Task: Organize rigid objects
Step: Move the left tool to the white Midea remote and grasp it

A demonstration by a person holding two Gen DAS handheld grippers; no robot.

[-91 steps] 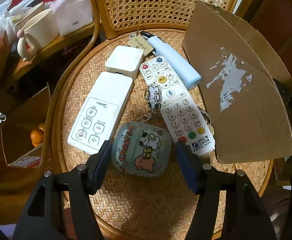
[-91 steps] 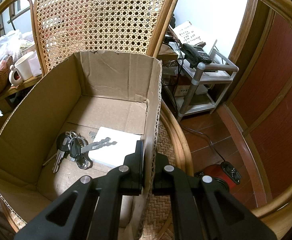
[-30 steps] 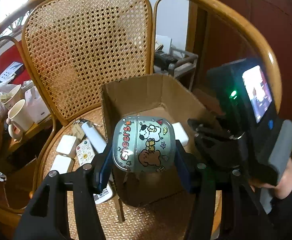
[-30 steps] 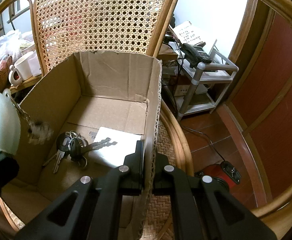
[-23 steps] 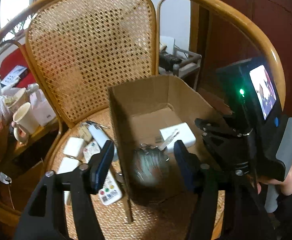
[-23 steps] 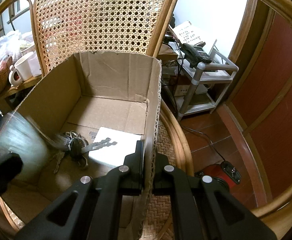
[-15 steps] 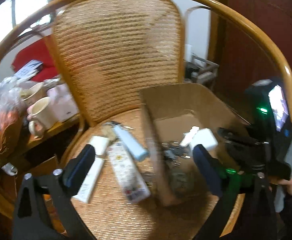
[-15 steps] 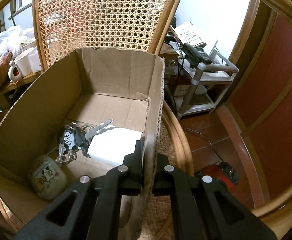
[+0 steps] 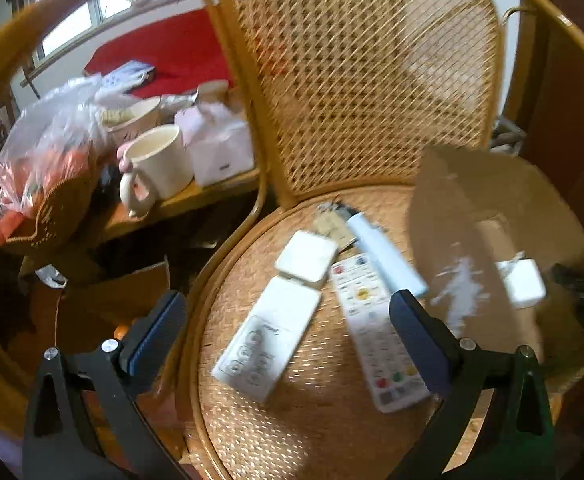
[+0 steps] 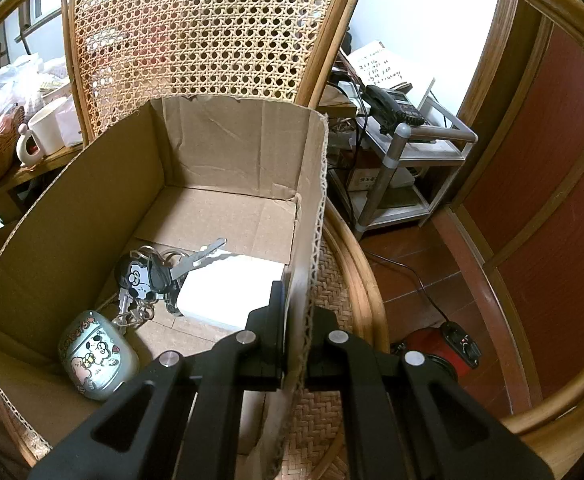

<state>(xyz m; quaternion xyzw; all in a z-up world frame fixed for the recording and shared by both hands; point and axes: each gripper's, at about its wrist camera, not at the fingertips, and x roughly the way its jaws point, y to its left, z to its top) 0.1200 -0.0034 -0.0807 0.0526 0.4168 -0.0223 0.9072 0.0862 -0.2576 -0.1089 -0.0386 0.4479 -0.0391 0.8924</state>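
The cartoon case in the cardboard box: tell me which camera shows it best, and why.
The right wrist view. The cartoon case lies sharp and unobstructed in the near left corner of the cardboard box, chained to the keys. In the blurred left wrist view, the box wall hides it.

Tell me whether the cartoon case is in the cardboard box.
In: the cartoon case lies on the cardboard box floor beside the keys.

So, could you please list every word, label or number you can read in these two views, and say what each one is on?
"Cheers" (partly readable): on the pale green cartoon case lying in the cardboard box.
Handwritten figures on the white sheet behind the telephone: too small to read.
Button markings on the long remote and the white remote: blurred, unreadable.
Small dark mark on the white packet beside the mug: unreadable.
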